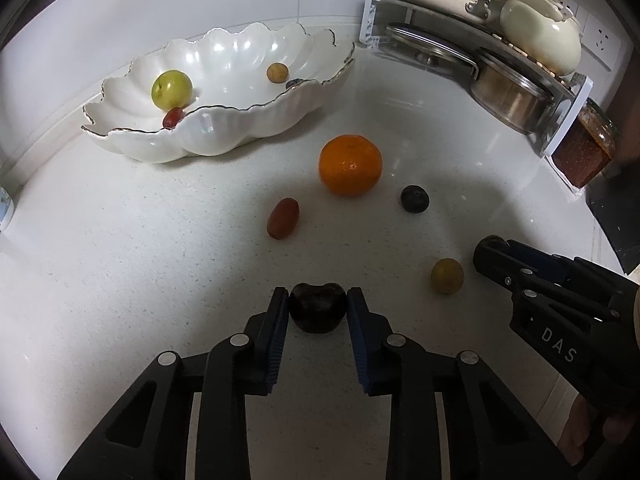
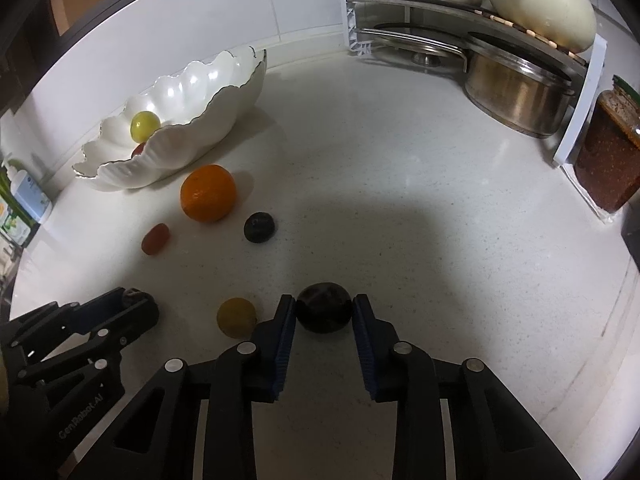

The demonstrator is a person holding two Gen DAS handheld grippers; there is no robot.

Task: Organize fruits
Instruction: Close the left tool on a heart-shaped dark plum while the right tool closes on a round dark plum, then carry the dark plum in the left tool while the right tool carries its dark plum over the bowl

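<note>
While I hold both grippers low over the white counter (image 1: 120, 280), this is how things lie.

Left gripper (image 1: 318, 304): its jaws stand narrow on either side of a dark, heart-shaped fruit (image 1: 317, 307). The pads look to be touching its sides, so I judge it gripped. I cannot tell whether the fruit is off the counter.

Right gripper (image 2: 324, 308): it is set the same way around a round dark plum (image 2: 324, 307), the pads against both flanks. I judge this one held too.

Bowl (image 1: 256, 124): a white scalloped dish with a gold rim stands at the back left, against the wall. It holds a green fruit (image 1: 171, 90), a small red one (image 1: 173, 117) and a tan one (image 1: 277, 73).

Loose fruit: an orange (image 1: 350, 165), a reddish oval fruit (image 1: 283, 218), a small black fruit (image 1: 415, 199) and a yellow-green fruit (image 1: 447, 275) lie on the counter between the grippers and the bowl.

Key relation: the bowl lies ahead and to the left of both grippers. The left gripper is nearer to it. The bowl's long axis runs left to right in the left wrist view, with the near rim facing me.

Next move, my judgement: lift, carry forward and left over the near rim, then release. The left load should go first, since the orange sits closer to the right gripper's path.
</note>
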